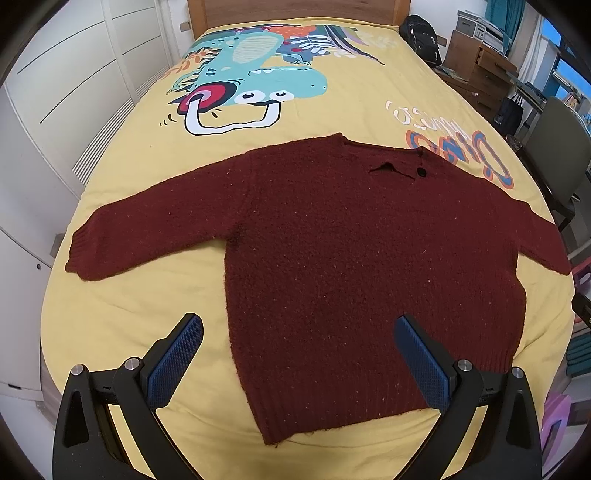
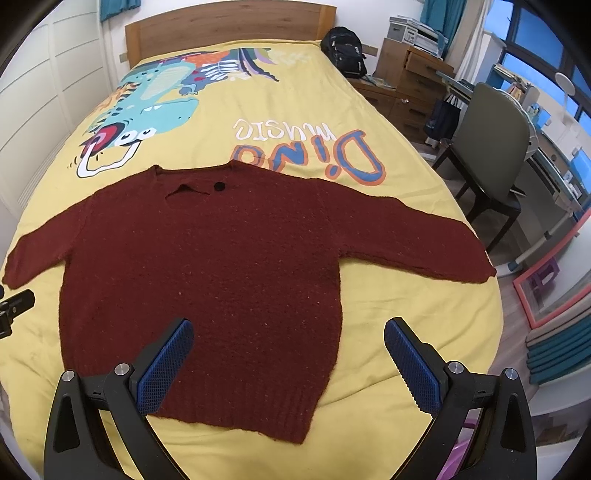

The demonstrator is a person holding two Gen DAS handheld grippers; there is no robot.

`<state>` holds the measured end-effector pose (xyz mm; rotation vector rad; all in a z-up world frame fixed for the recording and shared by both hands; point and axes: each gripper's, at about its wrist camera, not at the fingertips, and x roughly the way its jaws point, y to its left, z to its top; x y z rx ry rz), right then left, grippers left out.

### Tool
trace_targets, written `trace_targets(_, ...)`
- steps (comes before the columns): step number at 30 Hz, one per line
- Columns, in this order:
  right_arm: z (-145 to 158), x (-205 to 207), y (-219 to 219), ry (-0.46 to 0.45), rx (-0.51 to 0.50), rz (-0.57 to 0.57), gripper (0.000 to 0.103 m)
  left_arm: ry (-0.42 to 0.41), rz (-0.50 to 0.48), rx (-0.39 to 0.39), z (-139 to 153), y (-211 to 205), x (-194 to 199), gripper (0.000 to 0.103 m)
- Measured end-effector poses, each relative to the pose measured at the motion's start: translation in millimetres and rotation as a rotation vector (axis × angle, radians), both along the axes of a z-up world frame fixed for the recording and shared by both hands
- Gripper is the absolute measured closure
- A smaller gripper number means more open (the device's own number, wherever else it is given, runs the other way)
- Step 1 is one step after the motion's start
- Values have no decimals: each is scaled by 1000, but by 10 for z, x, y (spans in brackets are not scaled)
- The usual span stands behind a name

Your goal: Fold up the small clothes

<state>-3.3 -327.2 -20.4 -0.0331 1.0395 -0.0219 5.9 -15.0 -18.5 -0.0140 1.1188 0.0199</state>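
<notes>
A small dark red knit sweater lies flat on the yellow bed cover, both sleeves spread out, neck with a black button away from me. It also shows in the right wrist view. My left gripper is open and empty, hovering above the sweater's hem at its left bottom corner. My right gripper is open and empty, above the hem at the sweater's right bottom corner. Part of the left gripper shows at the left edge of the right wrist view.
The yellow bed cover carries a dinosaur print. White wardrobe doors stand at the left. A chair, desk, drawers and a black backpack stand to the right of the bed. A wooden headboard is at the far end.
</notes>
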Motion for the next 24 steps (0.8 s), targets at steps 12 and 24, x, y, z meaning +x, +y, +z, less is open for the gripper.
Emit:
trace_targets(12, -2, -1, -4, 0, -2, 1, 0, 0, -2, -1, -13, -32, -9, 1)
trace_targets(24, 16, 11, -13, 0, -5, 9, 0, 1, 1, 3, -48, -24, -28, 1)
